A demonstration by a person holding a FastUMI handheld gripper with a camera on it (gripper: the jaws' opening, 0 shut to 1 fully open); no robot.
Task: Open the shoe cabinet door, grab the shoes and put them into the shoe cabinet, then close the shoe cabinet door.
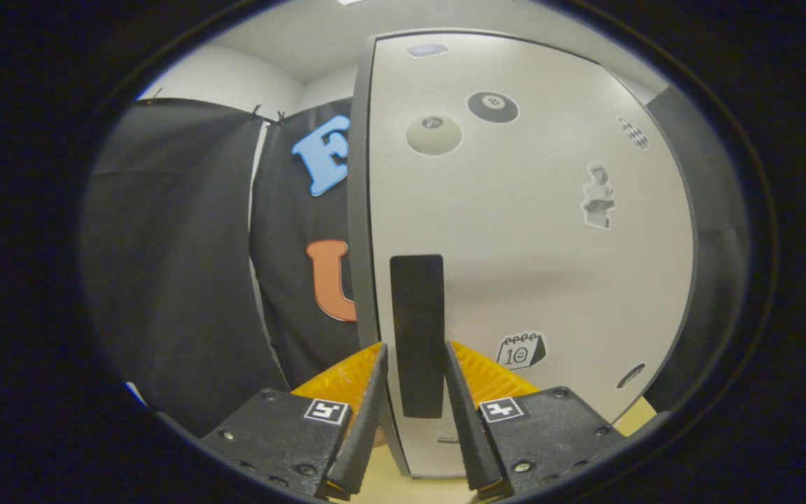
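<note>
Black cloth of the booth wall (179, 266) hangs at the left, beside the white shoe cabinet (359, 210), whose grey side edge faces the camera. Right of that edge lies the cabinet door (529, 231), a pale panel (closed, flush with the frame as far as the view shows). A black vertical handle (416, 308) sits on the door close to its left edge. Stickers are scattered over the panel: a cream billiard ball (434, 134), a black eight ball (492, 106), a small figure (597, 196) towards the right, and a calendar sticker (520, 350) low down, just right of the handle.

Gripper (414, 357): its two black fingers (368, 413) with yellow ribbed pads rise on either side of the handle's lower part, one finger left of it and one right. The jaws stand at a narrow spread, a little wider than the handle; whether either pad touches the handle cannot be told. A pale wooden surface (389, 483) shows under the cabinet, between the fingers' bases. A dark panel (711, 245) borders the door at far right.
</note>
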